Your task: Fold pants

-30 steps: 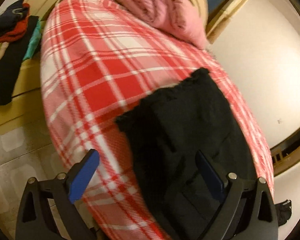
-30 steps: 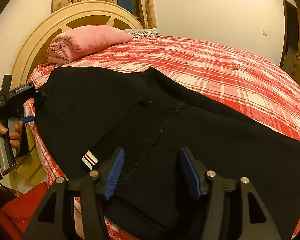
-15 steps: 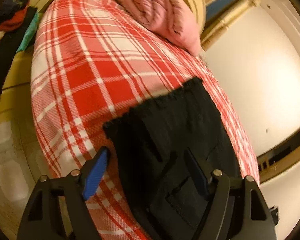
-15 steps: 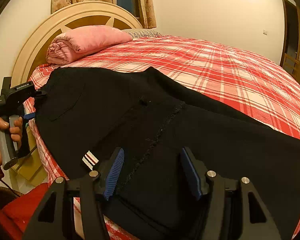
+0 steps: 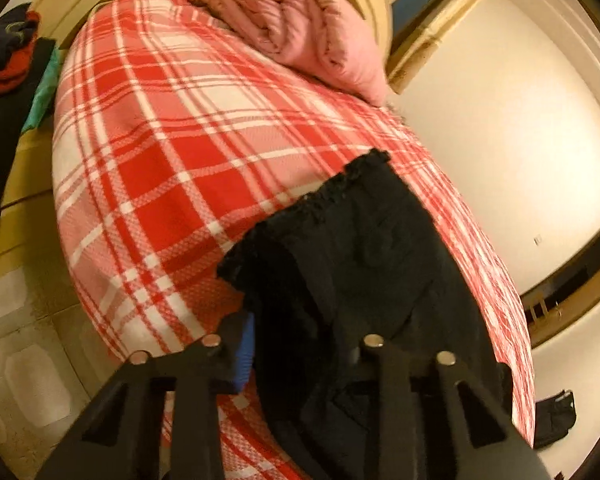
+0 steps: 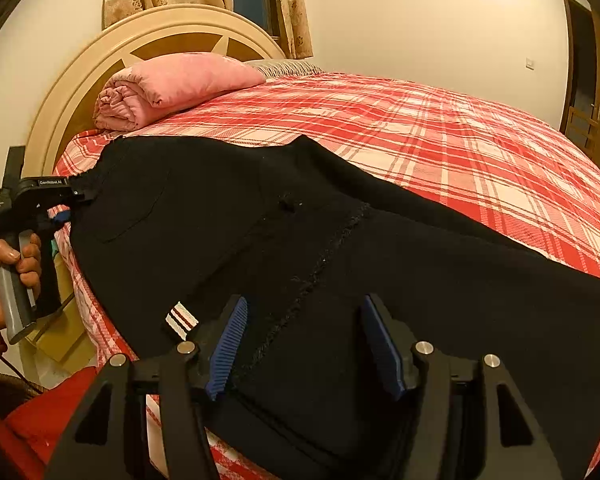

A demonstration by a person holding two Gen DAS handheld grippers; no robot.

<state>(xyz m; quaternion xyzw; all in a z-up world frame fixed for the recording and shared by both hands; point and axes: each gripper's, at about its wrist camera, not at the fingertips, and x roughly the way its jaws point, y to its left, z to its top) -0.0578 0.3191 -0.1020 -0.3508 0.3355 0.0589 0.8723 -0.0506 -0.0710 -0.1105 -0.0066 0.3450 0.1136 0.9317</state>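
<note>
Nearest you, your right gripper (image 6: pixel 300 344) hovers just over the leg part of the pants (image 6: pixel 320 240), its jaws spread wide and holding nothing; the black pants lie along the near edge of the bed (image 6: pixel 440 140), apparently doubled leg on leg, though the dark cloth hides the layers; farther along, your left gripper (image 5: pixel 300 344) sits at the waistband end, its jaws drawn in around the cloth edge, yet you cannot tell whether they truly pinch it, since one pad is hidden; beyond lie the rolled pink blanket (image 6: pixel 168 88) and the headboard (image 6: pixel 72 96); by my judgement the lengthwise fold is done and the crosswise folds all remain.
</note>
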